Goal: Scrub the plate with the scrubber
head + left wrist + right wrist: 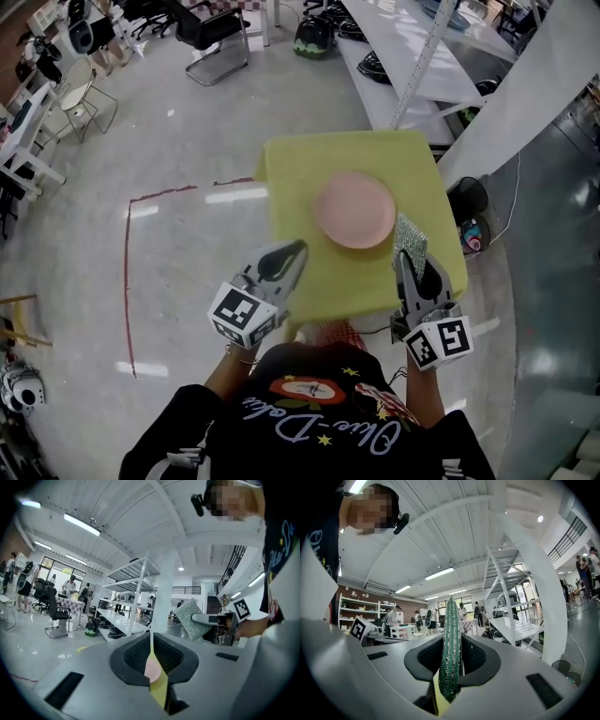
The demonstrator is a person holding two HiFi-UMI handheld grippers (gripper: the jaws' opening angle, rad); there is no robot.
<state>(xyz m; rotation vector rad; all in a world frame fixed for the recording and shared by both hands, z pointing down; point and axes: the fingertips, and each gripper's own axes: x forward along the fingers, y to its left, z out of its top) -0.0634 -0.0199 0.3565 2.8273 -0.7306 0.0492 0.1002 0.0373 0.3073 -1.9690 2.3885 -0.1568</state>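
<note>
Pink plate (353, 209) on yellow table (300, 178); right gripper (406, 261) holds scrubber (410, 239) beside it

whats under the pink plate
The pink plate lies flat on the yellow-green table. Nothing else shows around or beneath its rim. The patch of tabletop it covers is hidden, so anything thin lying there cannot be seen.

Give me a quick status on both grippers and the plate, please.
Left gripper shut, empty. Right gripper shut on scrubber. Plate on table, scrubber at its right. Nothing between them.
</note>
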